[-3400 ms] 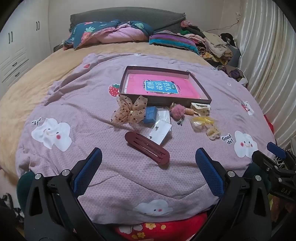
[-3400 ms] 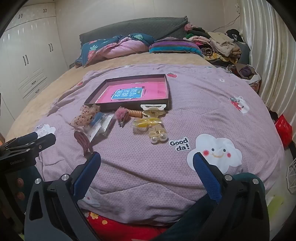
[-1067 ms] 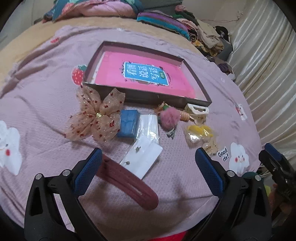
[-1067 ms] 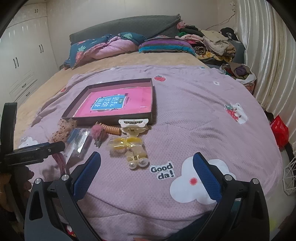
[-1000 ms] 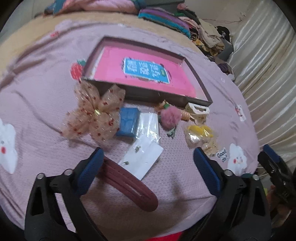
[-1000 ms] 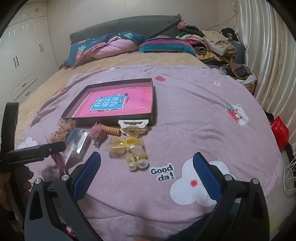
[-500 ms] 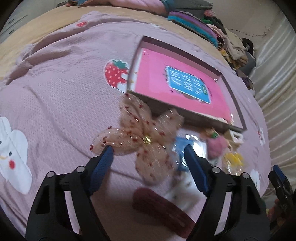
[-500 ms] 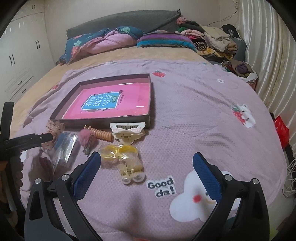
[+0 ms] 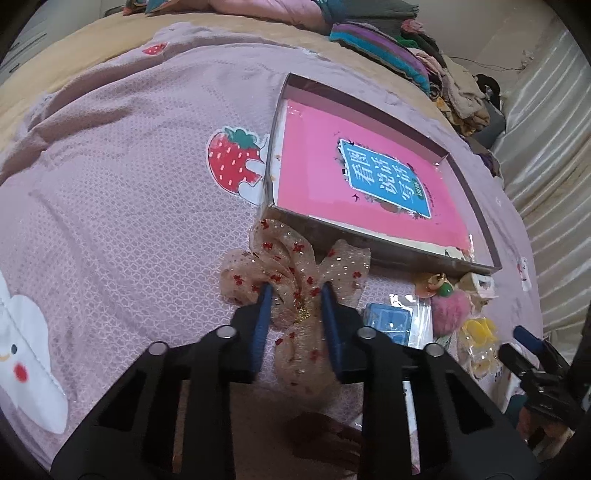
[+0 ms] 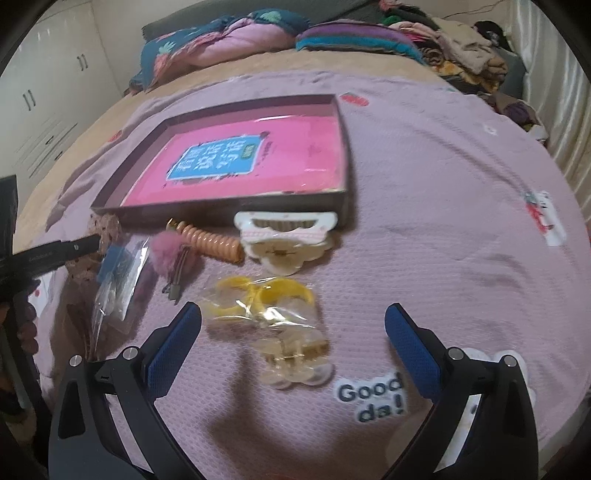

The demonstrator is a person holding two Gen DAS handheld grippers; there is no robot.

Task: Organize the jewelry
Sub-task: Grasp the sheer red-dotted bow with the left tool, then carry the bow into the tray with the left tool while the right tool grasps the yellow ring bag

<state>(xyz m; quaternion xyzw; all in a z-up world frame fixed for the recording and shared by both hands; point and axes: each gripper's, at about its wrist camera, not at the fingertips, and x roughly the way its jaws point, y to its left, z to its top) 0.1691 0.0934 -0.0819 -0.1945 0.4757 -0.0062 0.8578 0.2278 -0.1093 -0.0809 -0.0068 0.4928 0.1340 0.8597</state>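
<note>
The left gripper (image 9: 297,295) pinches the mesh hair bow (image 9: 295,273) at its knot between its jaws, probably to lift it into the tray (image 9: 384,251) just ahead, while the right gripper (image 10: 293,317) hovers with jaws spread over bagged yellow clips (image 10: 266,299).

Bed (image 10: 443,177) under a lilac quilt: hair accessories in a loose row beside a shallow box.

Dark box (image 10: 343,155), pink-lined, lies flat mid-quilt. Along its near wall: mesh bow (image 9: 295,273), blue card in clear sleeve (image 10: 116,273), pink pom-pom clip (image 10: 168,251), orange coil tie (image 10: 214,240), white claw clip (image 10: 286,236). Nearer: bagged yellow clips (image 10: 258,299), then a pearl clip (image 10: 295,362). Pillows (image 10: 229,33) and folded clothes (image 10: 461,48) at the head.
</note>
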